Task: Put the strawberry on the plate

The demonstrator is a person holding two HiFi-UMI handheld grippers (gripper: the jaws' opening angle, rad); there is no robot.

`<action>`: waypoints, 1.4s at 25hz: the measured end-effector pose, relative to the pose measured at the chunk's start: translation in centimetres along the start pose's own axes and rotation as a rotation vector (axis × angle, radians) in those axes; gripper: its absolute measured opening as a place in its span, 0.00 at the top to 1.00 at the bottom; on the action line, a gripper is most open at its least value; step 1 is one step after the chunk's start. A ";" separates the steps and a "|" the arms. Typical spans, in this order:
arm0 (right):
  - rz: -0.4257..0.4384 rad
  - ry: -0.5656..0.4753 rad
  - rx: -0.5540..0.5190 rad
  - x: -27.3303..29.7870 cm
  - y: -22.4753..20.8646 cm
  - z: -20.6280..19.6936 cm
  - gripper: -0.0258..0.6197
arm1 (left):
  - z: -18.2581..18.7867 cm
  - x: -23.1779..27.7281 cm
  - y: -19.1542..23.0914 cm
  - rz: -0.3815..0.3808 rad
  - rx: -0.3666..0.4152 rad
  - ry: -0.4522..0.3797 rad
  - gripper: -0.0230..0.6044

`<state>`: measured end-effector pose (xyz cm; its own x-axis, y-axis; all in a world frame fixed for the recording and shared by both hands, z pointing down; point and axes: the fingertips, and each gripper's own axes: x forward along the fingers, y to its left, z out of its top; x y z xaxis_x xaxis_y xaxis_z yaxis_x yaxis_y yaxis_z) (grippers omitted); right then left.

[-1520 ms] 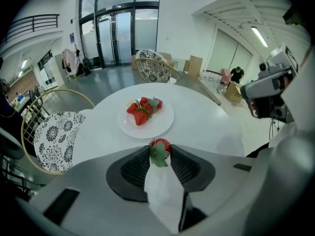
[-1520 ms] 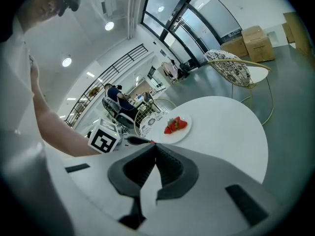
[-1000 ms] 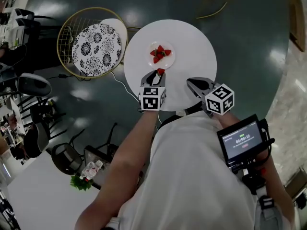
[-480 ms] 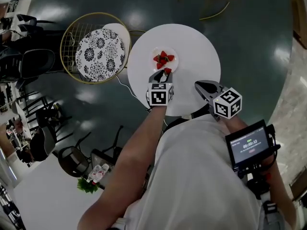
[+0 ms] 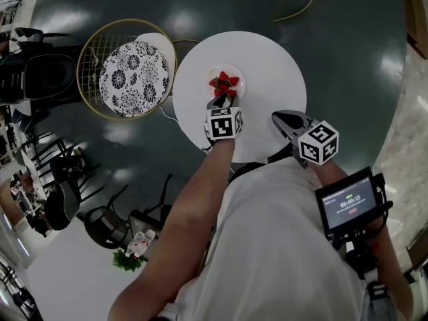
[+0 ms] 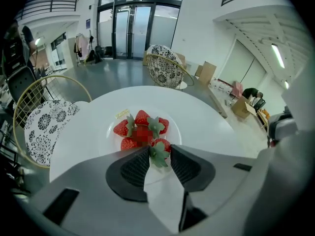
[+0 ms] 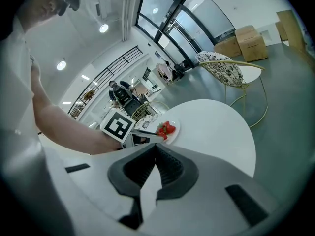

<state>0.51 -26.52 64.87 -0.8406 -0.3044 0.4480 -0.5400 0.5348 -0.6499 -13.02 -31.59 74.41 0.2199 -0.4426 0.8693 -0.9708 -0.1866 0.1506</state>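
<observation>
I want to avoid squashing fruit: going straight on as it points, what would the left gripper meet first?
Probably the strawberries piled on the plate; depth is unclear.

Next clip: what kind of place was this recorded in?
Probably a lobby or lounge of an office or commercial building: tall glass entrance doors, a railed upper balcony, and a round white table beside a gold wire chair.

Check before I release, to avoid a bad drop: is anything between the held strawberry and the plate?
Nothing foreign. The red strawberry in the left gripper hangs over the round white plate's near side; a pile of red strawberries fills its middle, just beyond the jaws.
</observation>
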 end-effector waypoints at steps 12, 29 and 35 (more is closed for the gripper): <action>-0.020 -0.007 0.005 -0.3 -0.5 0.3 0.95 | -0.1 0.7 -0.5 0.001 0.011 0.008 0.74; -0.029 -0.050 -0.045 -0.7 -2.3 2.6 0.95 | 1.9 -3.3 -1.3 -0.034 -0.016 -0.179 0.73; -0.025 -0.084 -0.092 -0.8 -0.9 4.0 0.95 | 2.1 -7.6 -1.7 -0.058 0.029 -0.288 0.74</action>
<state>1.53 -29.93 62.65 -0.8295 -0.3818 0.4077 -0.5581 0.5953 -0.5780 -12.83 -29.74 66.53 0.2967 -0.6607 0.6895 -0.9537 -0.2419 0.1786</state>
